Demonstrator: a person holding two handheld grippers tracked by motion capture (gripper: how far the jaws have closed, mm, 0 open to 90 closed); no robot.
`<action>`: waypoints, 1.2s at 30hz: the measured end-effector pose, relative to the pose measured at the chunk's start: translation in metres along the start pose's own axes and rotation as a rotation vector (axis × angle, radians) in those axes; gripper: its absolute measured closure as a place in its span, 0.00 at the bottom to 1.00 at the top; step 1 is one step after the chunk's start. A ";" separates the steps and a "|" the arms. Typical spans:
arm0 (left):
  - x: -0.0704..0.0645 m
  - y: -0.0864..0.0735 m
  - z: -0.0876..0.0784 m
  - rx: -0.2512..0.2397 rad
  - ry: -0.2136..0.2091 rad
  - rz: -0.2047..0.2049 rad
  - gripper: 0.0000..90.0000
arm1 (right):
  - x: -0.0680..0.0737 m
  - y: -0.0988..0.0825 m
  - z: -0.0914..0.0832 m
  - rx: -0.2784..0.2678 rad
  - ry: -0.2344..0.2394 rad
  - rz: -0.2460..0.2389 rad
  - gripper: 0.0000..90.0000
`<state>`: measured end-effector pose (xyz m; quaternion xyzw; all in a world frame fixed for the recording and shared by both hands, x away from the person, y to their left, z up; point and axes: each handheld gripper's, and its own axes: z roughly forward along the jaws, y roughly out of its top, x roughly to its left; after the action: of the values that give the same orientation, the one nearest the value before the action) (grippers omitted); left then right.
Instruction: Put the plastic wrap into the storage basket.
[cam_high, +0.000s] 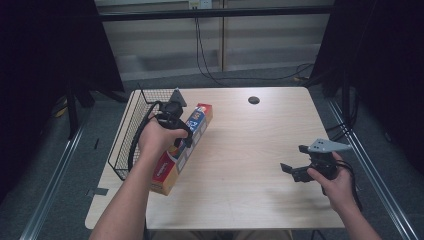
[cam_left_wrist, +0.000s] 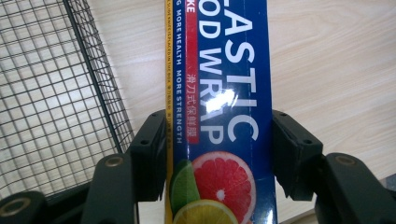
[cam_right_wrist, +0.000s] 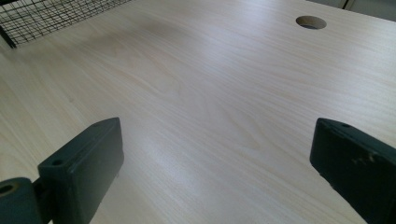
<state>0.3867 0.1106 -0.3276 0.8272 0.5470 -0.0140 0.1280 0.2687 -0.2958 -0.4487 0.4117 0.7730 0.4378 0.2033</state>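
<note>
So I've got my left gripper (cam_left_wrist: 219, 140) pinching the long box of plastic food wrap (cam_left_wrist: 219, 102) across its narrow width, jaws flat against both long sides. The box sits near the desk's (cam_high: 250, 150) left edge, right beside the wire basket (cam_high: 131, 131) that runs along that edge; one end looks tipped up, though I can't tell if the other end is touching the wood. It's thin glossy cardboard, so I'd guess light but a bit slick, and it'll dent if I squeeze hard since it's mostly hollow around the roll. Long too, so a grab near the middle is the way to go, or it'll swing and droop. My right gripper (cam_high: 296, 161) is just hanging out near the right edge, jaws spread wide, nothing in them.
</note>
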 end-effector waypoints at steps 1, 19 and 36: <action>0.001 0.000 -0.002 0.000 0.002 -0.005 0.49 | 0.000 0.000 0.000 0.004 -0.001 0.000 0.03; 0.010 0.002 -0.019 -0.022 0.009 -0.032 0.49 | 0.000 0.000 0.001 0.001 -0.003 -0.002 0.03; 0.021 0.001 -0.034 -0.037 0.016 -0.051 0.49 | 0.000 0.000 0.000 0.000 -0.003 -0.001 0.03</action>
<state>0.3920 0.1373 -0.2983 0.8107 0.5689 -0.0004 0.1384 0.2692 -0.2955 -0.4488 0.4120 0.7729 0.4370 0.2046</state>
